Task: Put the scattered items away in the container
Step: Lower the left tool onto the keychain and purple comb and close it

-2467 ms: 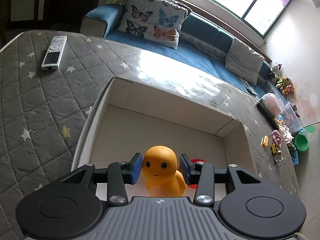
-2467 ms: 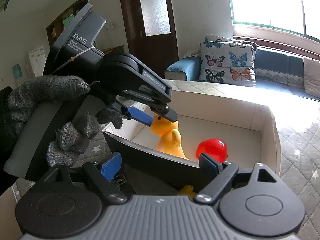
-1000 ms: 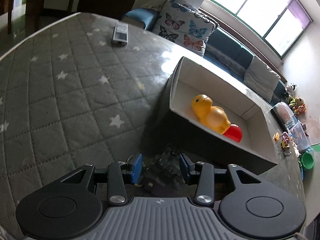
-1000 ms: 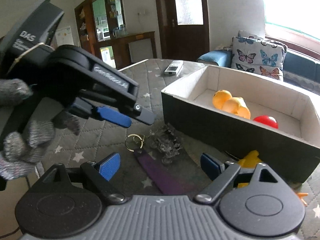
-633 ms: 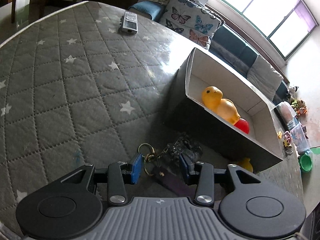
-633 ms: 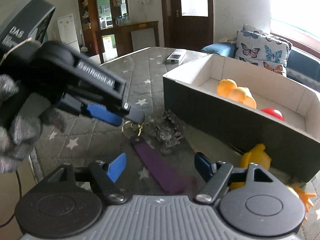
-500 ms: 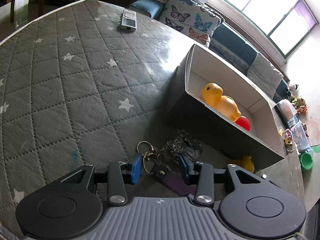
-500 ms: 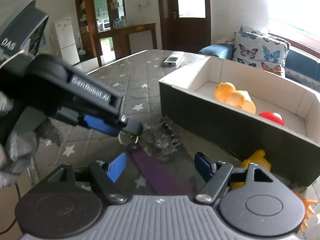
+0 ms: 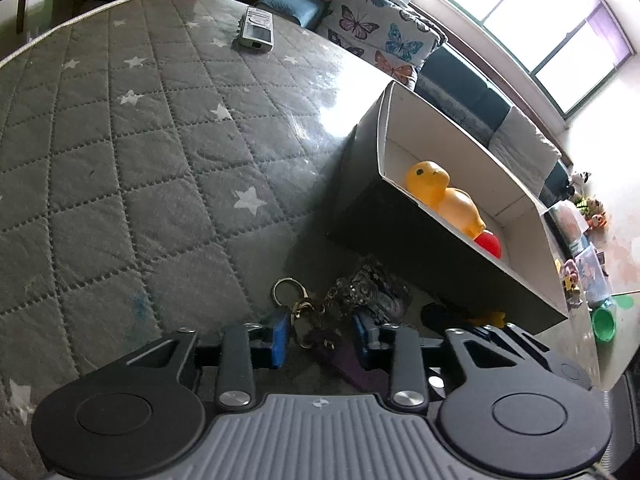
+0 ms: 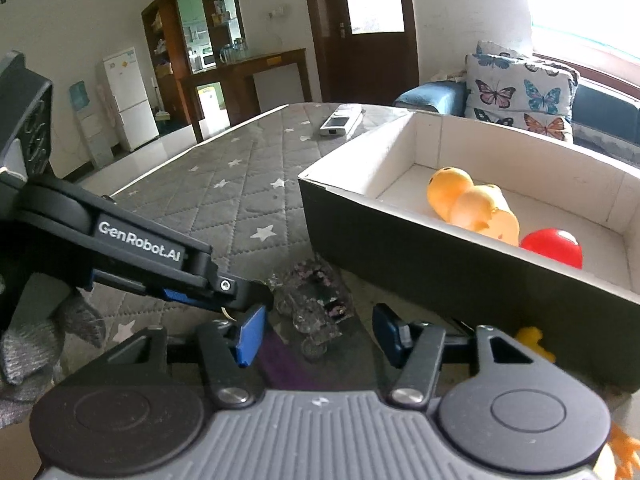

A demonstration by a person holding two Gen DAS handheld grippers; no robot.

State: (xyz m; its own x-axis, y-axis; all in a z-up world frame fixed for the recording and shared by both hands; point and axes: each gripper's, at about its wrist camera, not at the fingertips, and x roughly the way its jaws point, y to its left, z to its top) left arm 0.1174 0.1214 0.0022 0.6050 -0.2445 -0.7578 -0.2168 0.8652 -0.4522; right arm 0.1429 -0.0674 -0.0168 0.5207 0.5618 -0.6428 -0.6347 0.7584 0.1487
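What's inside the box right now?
Inside the box lie an orange duck toy on its side and a red ball touching its tail end. The near wall hides the floor strip behind it, so anything low there cannot be seen.

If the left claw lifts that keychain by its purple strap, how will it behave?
The keychain is several loose parts: a metal ring, clips, a glittery charm and the purple strap. It will probably dangle and swing rather than stay stiff. It looks small, so likely light. The flat strap may slip between the pads of the left claw unless they pinch it squarely.
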